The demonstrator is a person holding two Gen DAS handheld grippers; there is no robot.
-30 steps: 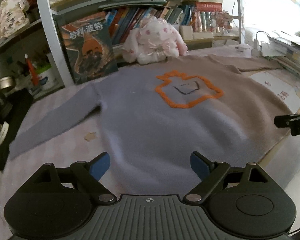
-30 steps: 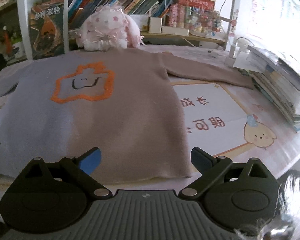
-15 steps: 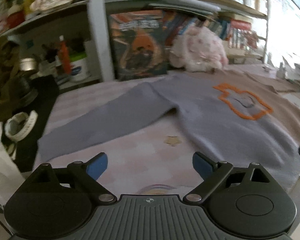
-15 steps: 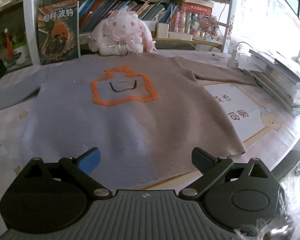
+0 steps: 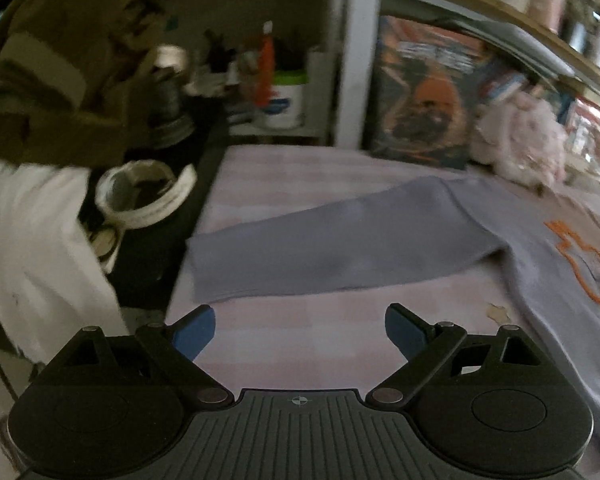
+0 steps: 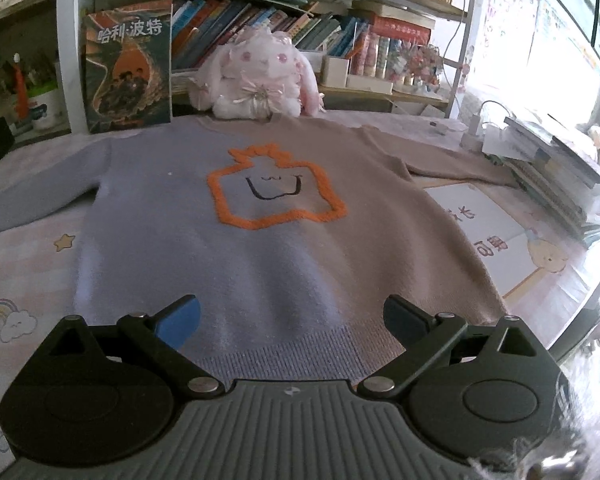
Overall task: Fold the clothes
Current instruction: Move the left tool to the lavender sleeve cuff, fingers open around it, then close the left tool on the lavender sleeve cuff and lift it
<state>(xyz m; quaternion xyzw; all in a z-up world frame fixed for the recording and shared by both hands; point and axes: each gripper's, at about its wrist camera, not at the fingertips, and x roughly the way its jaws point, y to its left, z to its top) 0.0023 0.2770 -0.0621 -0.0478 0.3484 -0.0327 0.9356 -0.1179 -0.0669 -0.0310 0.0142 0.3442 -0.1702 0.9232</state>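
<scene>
Two-tone lavender-and-tan knit sweater with orange outline motif (image 6: 268, 240) lies flat, face up on the pink-check worktop (image 5: 300, 344); both left tongs (image 5: 299, 330) and right tongs (image 6: 291, 316) wide open, empty: pinch the lavender sleeve (image 5: 332, 248) at its cuff, fold across chest.

The left hand-held gripper (image 5: 299, 330) has its jaws spread wide — blue-tipped fingers (image 5: 194, 331) well apart, nothing between them. The right hand-held gripper (image 6: 291, 320) is likewise wide apart and empty — fingers (image 6: 179, 321) pointing forward, roughly level.
</scene>
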